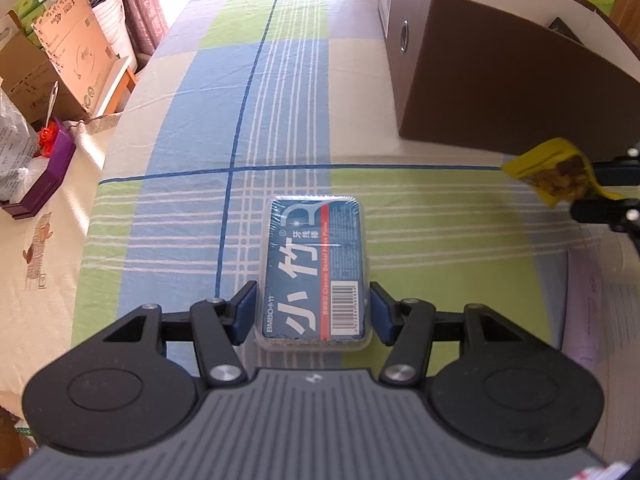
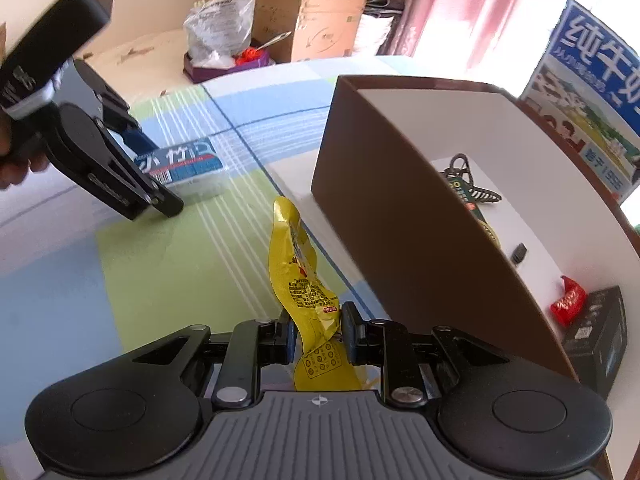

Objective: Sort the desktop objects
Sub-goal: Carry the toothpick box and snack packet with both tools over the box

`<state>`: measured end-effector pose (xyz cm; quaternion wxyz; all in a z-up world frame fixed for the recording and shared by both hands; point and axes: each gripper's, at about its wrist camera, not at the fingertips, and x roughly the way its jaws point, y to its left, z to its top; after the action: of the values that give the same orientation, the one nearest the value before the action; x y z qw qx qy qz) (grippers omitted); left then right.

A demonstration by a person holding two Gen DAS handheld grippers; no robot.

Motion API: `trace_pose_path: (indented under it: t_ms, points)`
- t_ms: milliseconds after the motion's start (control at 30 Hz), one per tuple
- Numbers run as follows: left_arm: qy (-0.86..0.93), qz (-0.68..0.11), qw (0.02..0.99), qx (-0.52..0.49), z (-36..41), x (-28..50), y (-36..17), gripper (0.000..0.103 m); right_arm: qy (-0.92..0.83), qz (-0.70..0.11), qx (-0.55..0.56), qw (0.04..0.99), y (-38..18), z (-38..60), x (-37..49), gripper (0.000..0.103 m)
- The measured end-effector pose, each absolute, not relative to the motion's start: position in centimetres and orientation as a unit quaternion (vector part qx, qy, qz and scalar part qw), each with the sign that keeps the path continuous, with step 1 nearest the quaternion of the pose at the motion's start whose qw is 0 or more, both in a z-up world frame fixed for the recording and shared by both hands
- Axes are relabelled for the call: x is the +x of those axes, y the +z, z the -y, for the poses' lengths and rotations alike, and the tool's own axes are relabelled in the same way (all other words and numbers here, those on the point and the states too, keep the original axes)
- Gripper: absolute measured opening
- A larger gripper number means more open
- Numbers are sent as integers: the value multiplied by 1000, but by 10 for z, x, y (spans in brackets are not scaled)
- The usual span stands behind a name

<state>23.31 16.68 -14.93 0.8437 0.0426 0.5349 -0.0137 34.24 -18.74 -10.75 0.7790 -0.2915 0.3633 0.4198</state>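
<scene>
Right gripper (image 2: pixel 318 336) pinches the yellow snack bag (image 2: pixel 306 292); left gripper (image 1: pixel 313 312) hugs the floss box (image 1: pixel 316 268) (still on the counter). Next, I think: drop both into the brown box (image 2: pixel 400 208).

Right gripper (image 2: pixel 318 330) clamped on yellow snack packet (image 2: pixel 306 280), packet standing up between the pads, clear of the checked tablecloth (image 2: pixel 160 264). Brown box (image 2: pixel 384 184) just right. Far left: left gripper (image 2: pixel 160 184) at blue floss box (image 2: pixel 188 164), contact unclear.
</scene>
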Motion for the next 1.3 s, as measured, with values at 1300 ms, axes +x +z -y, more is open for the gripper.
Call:
trace_pose_path:
  t_ms: [1300]
  points:
    - [-109, -394, 911, 53, -69, 244, -6, 53, 325, -364, -19, 873, 10, 335, 358, 20]
